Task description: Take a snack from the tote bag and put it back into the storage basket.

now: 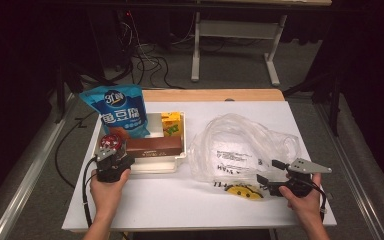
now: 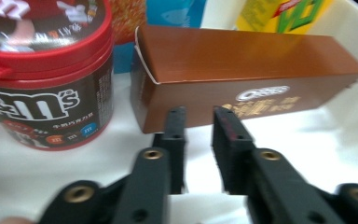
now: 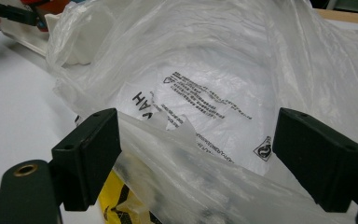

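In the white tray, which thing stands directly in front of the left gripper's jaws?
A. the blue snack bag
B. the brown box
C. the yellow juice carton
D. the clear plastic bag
B. In the left gripper view, the left gripper has its two jaws a little apart and aimed at the near long side of the brown box, with the red-lidded candy jar beside it.

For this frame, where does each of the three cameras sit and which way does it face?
High view: above the person's side, looking forward and down on the table; both forearms, left gripper and right gripper show.
Left gripper view: rides the left gripper, looking along its narrowly parted jaws at the brown box and red-lidded candy tub.
Right gripper view: rides the right gripper, jaws wide, facing the clear plastic bag.
Shared: high and right gripper views both show the bag.
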### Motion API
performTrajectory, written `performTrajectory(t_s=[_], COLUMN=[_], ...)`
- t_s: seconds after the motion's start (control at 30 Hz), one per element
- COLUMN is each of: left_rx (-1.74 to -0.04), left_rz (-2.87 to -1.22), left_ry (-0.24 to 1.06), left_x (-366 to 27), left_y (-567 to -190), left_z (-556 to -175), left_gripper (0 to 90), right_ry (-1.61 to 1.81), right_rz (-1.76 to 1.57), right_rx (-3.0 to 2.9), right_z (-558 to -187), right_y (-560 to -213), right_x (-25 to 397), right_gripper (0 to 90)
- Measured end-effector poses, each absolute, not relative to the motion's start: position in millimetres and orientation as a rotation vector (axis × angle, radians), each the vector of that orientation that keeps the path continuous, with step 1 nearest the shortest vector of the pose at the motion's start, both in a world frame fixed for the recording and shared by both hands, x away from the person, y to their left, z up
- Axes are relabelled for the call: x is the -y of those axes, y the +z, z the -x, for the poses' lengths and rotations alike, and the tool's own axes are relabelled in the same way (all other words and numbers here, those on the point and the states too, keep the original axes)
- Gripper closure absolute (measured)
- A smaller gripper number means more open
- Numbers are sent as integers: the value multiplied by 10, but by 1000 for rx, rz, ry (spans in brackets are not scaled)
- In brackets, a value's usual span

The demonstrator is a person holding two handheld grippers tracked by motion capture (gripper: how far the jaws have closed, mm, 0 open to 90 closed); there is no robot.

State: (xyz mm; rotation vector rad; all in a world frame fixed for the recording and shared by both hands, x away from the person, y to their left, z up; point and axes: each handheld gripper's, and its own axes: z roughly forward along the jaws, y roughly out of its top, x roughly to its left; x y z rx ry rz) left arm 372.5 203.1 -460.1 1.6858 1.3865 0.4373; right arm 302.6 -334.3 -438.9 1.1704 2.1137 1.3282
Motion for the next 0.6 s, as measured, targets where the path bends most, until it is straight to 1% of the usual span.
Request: performTrajectory(t_s=[0.1, 0.17, 0.2, 0.27, 0.37, 0.47, 0.53, 0.6], left_rx=[-1320, -1266, -1244, -1188, -1134, -1089, -1078, -1087], left_rz=[-1686, -1738, -1752, -1763, -1719, -1705, -1697, -1692], left_ry=[466, 451, 465, 459, 426, 422, 397, 405], left_x=[-2051, -2037, -2026, -2016, -2037, -2062, -2078, -2090], left_y=[-4474, -4416, -4404, -4369, -4321, -4305, -4306, -4314], left_z=[-3630, -3584, -3559, -3503, -3459, -3427, -3410, -3386], left_gripper=[524, 361, 275, 169, 82, 17, 3, 2], right_ry=[1333, 1338, 1338, 1337, 1332, 1316, 1320, 1314], right_rz=[-1175, -1181, -1181, -1188, -1191, -1191, -1197, -1192], right_rx=[-2104, -2098, -2093, -2090, -2082, -2075, -2070, -2069], right_z=[-3020, -3014, -3012, -3003, -2973, -2930, -2911, -2904], right_y=[-4379, -4375, -4373, -4367, -4363, -4353, -4349, -4349], right_x=[3355, 3364, 3368, 3374, 3381, 3392, 3405, 3421], right_gripper=[154, 154, 154, 152, 150, 141, 139, 139])
